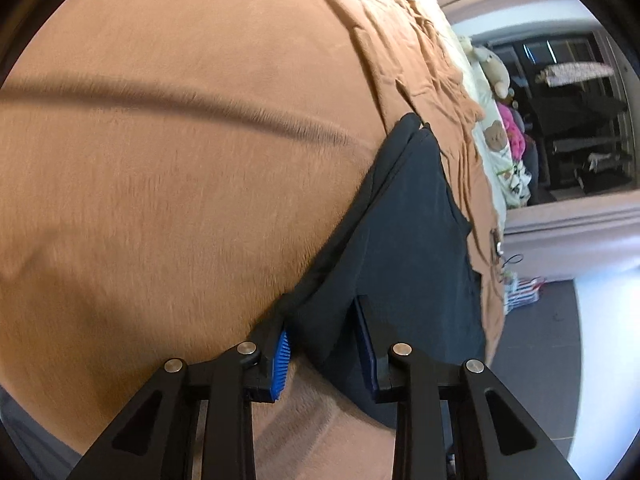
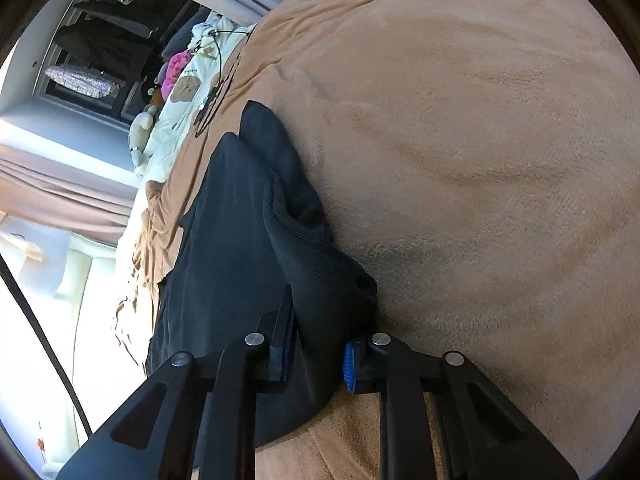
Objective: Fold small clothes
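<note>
left gripper [image 1: 325, 354] and right gripper [image 2: 318, 354] each pinch the black garment [image 1: 404, 240] between their jaws, above the brown blanket [image 1: 180, 160]

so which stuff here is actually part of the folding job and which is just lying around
Part of the job:
- dark garment, gripped at two spots
- left gripper, closed on the garment
- right gripper, closed on the garment
- brown blanket, the surface under it

Just lying about:
- soft toy
- pink item
- bear-print bedding
</note>
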